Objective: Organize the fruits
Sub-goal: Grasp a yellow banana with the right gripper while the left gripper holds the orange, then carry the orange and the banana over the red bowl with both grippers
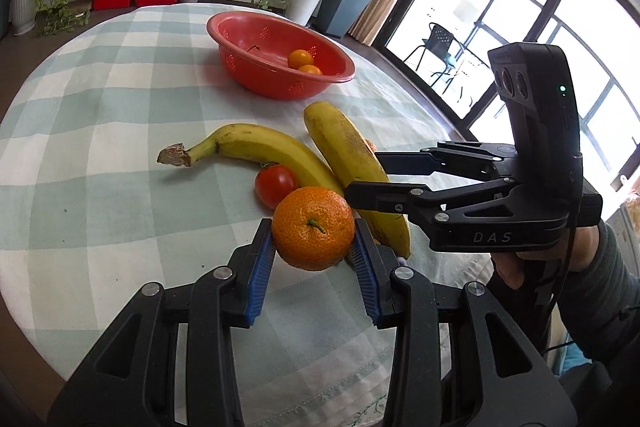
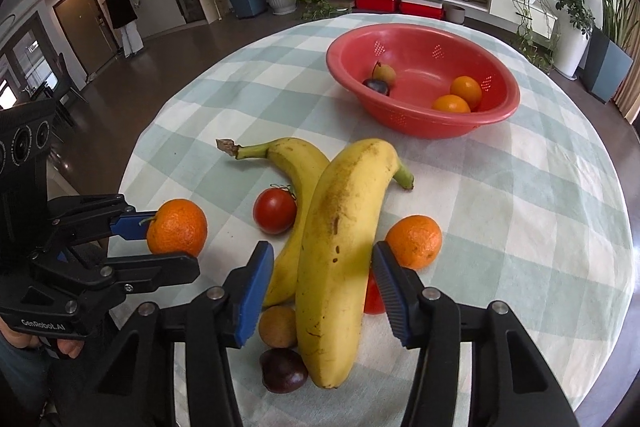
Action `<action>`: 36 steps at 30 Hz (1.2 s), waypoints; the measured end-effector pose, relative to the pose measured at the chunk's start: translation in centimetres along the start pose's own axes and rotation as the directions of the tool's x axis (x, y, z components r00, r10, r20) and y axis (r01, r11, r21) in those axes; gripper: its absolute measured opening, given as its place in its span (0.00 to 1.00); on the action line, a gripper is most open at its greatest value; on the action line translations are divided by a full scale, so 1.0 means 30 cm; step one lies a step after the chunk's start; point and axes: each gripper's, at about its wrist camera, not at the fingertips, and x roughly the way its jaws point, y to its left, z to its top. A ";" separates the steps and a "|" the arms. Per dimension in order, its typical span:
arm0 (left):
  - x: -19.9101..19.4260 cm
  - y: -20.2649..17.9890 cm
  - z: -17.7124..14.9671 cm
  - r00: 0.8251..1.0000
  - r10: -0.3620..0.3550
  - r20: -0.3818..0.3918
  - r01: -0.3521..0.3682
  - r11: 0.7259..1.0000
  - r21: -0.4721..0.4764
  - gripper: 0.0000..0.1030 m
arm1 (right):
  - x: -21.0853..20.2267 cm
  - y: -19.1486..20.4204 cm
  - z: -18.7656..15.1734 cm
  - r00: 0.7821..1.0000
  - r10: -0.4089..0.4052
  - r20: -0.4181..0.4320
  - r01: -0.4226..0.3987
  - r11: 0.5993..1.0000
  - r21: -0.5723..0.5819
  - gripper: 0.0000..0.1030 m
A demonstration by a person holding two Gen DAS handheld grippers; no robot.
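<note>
My left gripper (image 1: 313,227) is shut on an orange (image 1: 313,228), held just above the checked tablecloth; the right wrist view shows the same gripper (image 2: 176,243) and orange (image 2: 177,227) at the left. My right gripper (image 2: 322,251) straddles the big banana (image 2: 344,227), with a gap on its left side, so it is open. A second banana (image 2: 296,159) lies under it beside a tomato (image 2: 275,211). Farther back, the red perforated bowl (image 2: 336,67) holds two oranges (image 2: 466,91), a pear and a plum.
Loose around the big banana lie another orange (image 2: 414,241), a brown round fruit (image 2: 277,327), a dark plum (image 2: 284,371) and a half-hidden red fruit (image 2: 372,301). The round table's edge (image 2: 624,227) curves close on the right. A person (image 2: 120,11) stands far off.
</note>
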 end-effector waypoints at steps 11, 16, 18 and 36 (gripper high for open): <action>0.004 -0.005 -0.006 1.000 -0.017 0.004 0.017 1.000 0.009 0.35 | 0.033 -0.021 0.020 0.998 0.019 -0.054 -0.020 1.000 -0.012 0.41; 0.011 -0.004 -0.005 1.000 -0.016 0.001 0.016 1.000 0.010 0.35 | 0.032 -0.044 0.020 0.997 0.061 -0.049 -0.060 0.998 0.018 0.40; 0.014 -0.005 -0.006 1.000 -0.014 -0.001 0.014 1.000 0.013 0.35 | 0.030 -0.052 0.019 0.996 0.075 -0.041 -0.074 0.997 0.029 0.39; 0.024 -0.010 -0.005 1.000 -0.017 -0.004 0.017 1.000 0.023 0.35 | -0.035 -0.051 -0.008 0.995 0.083 0.059 -0.086 0.995 0.049 0.36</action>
